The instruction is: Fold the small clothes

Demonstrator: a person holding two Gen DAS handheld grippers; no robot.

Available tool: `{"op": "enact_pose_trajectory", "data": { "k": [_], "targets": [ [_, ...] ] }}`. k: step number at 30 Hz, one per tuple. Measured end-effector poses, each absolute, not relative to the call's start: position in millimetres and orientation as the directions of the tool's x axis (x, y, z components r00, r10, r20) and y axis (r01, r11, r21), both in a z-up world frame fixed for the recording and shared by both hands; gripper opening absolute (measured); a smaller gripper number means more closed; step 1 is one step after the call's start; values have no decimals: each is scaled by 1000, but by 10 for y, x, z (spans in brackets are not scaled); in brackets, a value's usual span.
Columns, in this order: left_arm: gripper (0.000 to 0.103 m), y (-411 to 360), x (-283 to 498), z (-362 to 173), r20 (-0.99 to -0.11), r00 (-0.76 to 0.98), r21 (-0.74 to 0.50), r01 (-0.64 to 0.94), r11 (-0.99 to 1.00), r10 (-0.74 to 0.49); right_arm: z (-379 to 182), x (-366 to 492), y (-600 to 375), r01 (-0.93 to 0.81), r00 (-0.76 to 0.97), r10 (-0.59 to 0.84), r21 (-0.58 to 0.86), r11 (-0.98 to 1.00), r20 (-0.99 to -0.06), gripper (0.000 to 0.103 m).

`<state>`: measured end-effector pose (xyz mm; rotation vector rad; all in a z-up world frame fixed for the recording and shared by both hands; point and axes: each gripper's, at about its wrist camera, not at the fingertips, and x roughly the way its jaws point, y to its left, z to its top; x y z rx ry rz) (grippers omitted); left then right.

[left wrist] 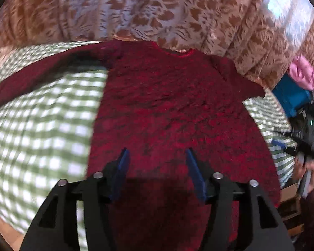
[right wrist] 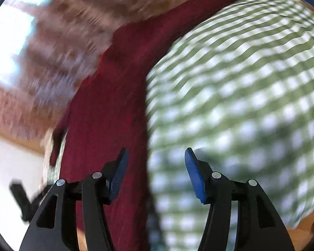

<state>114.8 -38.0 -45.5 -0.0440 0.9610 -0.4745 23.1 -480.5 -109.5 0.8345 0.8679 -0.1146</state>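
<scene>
A dark red knitted sweater (left wrist: 167, 104) lies flat on a green-and-white checked cloth (left wrist: 41, 125), neck at the far edge and both sleeves spread out sideways. My left gripper (left wrist: 157, 152) hovers over the sweater's lower middle, its blue pads apart with nothing between them. The right wrist view is blurred. There my right gripper (right wrist: 156, 152) stands open above the sweater's (right wrist: 111, 104) side edge, where red knit meets checked cloth (right wrist: 240, 83). One sleeve runs off to the upper right in that view.
A brown-and-white patterned curtain (left wrist: 136, 10) hangs behind the table. Pink (left wrist: 303, 73) and blue (left wrist: 291, 96) fabric sit at the far right. A hand holding a black device (left wrist: 303, 138) shows at the right edge. A blurred black object (right wrist: 21, 196) sits low on the left.
</scene>
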Motion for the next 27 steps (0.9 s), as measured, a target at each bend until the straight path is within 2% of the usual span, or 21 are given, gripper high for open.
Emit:
{"op": "enact_pose_trajectory", "data": {
  "k": [8,21,23,25,26,27],
  "targets": [
    [60,-694,1429,-740,-829,419,-226,356,907,-371,-1157,1008,-5951,570,732,38,642,513,-680,55],
    [74,-821,1541,-799,-849,395,-215,345,914,-349,-1411,2104,-7262,706,696,-160,625,333,-701,54],
    [76,-846,1540,-808,-852,395,-208,345,915,-343,-1412,2159,-7384,721,682,-184,612,324,-707,48],
    [77,-870,1533,-812,-853,396,-201,350,915,-339,-1403,2181,-7459,748,653,-197,580,322,-731,23],
    [78,-883,1533,-815,-853,398,-198,350,916,-337,-1374,2198,-7479,754,644,-201,568,330,-738,16],
    [79,-888,1532,-817,-853,400,-196,349,916,-335,-1333,2188,-7475,756,639,-210,555,347,-740,14]
  ]
}}
